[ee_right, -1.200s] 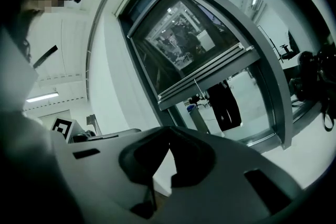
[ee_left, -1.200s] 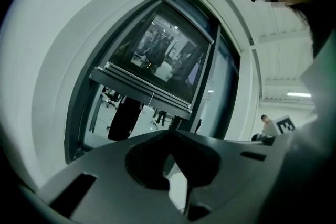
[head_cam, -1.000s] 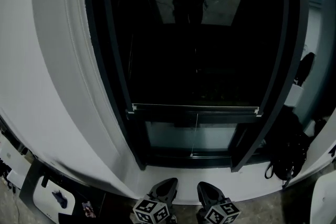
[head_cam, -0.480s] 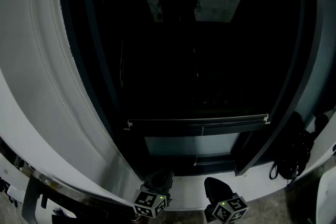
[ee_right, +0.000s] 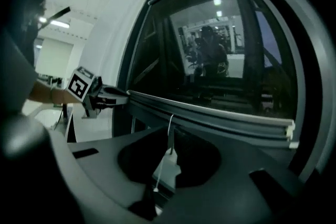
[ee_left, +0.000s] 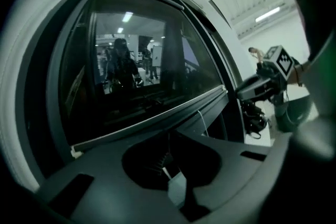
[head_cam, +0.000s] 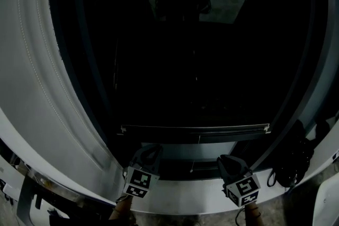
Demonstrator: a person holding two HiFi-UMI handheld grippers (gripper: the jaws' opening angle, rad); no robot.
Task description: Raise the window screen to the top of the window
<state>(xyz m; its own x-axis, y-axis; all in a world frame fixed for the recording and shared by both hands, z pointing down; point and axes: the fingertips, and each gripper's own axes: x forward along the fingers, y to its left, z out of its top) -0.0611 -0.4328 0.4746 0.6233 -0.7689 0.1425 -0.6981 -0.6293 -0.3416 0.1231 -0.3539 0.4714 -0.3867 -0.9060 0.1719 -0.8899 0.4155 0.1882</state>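
Observation:
The dark window screen point(head_cam: 190, 77) covers most of the window, and its bottom bar point(head_cam: 196, 130) hangs a little above the sill. A thin white pull cord point(head_cam: 194, 159) dangles from the bar's middle. My left gripper point(head_cam: 150, 152) is shut, with its tip just under the bar's left part. My right gripper point(head_cam: 226, 160) is also shut and sits under the bar's right part. The left gripper view shows the bar point(ee_left: 152, 120) running above my joined jaws, with the right gripper point(ee_left: 260, 84) beyond. The right gripper view shows the bar point(ee_right: 210, 113), the cord point(ee_right: 170, 128) and the left gripper point(ee_right: 105, 96).
The white curved window surround point(head_cam: 47, 114) rises on the left, and the white sill point(head_cam: 185, 204) runs below the grippers. A black bag point(head_cam: 291, 159) lies at the window's right foot. The glass reflects a person and ceiling lights.
Both grippers have moved apart and up from the bottom centre to just under the screen's bottom bar. The view has tilted; the bar's height above the sill looks unchanged.

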